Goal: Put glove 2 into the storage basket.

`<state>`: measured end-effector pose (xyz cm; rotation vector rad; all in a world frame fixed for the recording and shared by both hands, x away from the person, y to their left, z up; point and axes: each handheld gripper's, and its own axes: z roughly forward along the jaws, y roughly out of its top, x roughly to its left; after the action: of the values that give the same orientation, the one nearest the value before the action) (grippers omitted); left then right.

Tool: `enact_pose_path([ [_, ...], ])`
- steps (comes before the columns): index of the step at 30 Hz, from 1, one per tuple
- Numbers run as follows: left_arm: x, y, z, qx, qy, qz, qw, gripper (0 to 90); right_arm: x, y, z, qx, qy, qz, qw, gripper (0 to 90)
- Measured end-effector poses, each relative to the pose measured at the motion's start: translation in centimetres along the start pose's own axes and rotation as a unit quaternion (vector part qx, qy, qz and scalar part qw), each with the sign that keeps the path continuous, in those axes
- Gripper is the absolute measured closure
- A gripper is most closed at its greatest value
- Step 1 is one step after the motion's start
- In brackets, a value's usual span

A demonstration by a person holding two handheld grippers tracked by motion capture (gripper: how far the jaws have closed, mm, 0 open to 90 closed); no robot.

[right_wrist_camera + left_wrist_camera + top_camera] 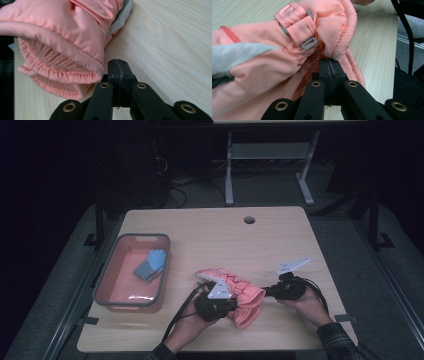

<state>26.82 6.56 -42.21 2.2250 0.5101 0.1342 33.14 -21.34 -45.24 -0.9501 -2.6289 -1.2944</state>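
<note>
Overhead, in the high view, the pink ski glove (pixel 239 296) lies on the counter (pixel 210 235) between the left hand-held gripper (pixel 227 301) and the right hand-held gripper (pixel 266 291), while the salmon bin (pixel 102 285) at left holds what looks like a blue glove (pixel 151 265). In the left gripper view the jaws are fully together, seemingly pinching the cuff edge; so thin a bite could slip. In the right gripper view the jaws meet with nothing visibly between them, beside the ribbed cuff (pixel 60 67), so a lift could leave the glove sagging one-sided.

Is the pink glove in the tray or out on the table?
Out: the pink glove lies on the table, right of the tray.
</note>
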Motion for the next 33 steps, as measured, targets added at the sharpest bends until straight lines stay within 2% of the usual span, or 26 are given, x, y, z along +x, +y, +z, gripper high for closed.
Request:
enact_pose_path([
  [2, 0.1, 0.0, -0.2, -0.001, 0.0, 0.003, 1.0, 89.3, 0.1, 0.1, -0.1, -0.006, 0.005, -0.001, 1.0, 89.8],
  [3, 0.1, 0.0, -0.3, -0.007, 0.001, -0.003, 1.0, 89.2, 0.2, 0.1, -0.2, -0.007, 0.008, -0.001, 0.9999, 89.8],
  [9, 0.2, -0.5, -1.5, -0.01, -0.001, -0.008, 0.9999, 88.7, 1.3, 0.6, -0.5, -0.021, 0.024, -0.014, 0.9994, 89.8],
  [17, -0.2, -2.0, -1.8, 0.014, -0.003, -0.006, 0.9999, 87.1, 2.0, 0.5, 0.2, -0.002, 0.031, -0.027, 0.9992, 89.4],
  [19, 0.0, -2.3, -2.1, 0.017, 0.002, -0.011, 0.9998, 87.1, 2.0, 0.4, 0.2, 0.003, 0.023, -0.028, 0.9993, 89.4],
  [22, 0.8, -3.0, -2.3, 0.042, 0.028, -0.015, 0.9986, 87.3, 1.7, 0.1, 0.8, 0.015, 0.005, -0.028, 0.9995, 89.5],
  [23, 1.6, -3.4, -2.1, 0.05, 0.037, -0.028, 0.9977, 87.2, 1.6, 0.0, 1.0, 0.023, 0.004, -0.029, 0.9993, 89.4],
  [28, 3.5, -3.7, -1.5, 0.058, 0.042, -0.05, 0.9961, 87.2, 2.3, -0.2, 2.2, 0.041, 0.018, -0.04, 0.9982, 89.5],
  [33, 4.4, -3.1, -1.1, 0.058, 0.048, -0.048, 0.996, 86.9, 3.5, -0.5, 2.7, 0.044, 0.035, -0.047, 0.9973, 89.7],
])
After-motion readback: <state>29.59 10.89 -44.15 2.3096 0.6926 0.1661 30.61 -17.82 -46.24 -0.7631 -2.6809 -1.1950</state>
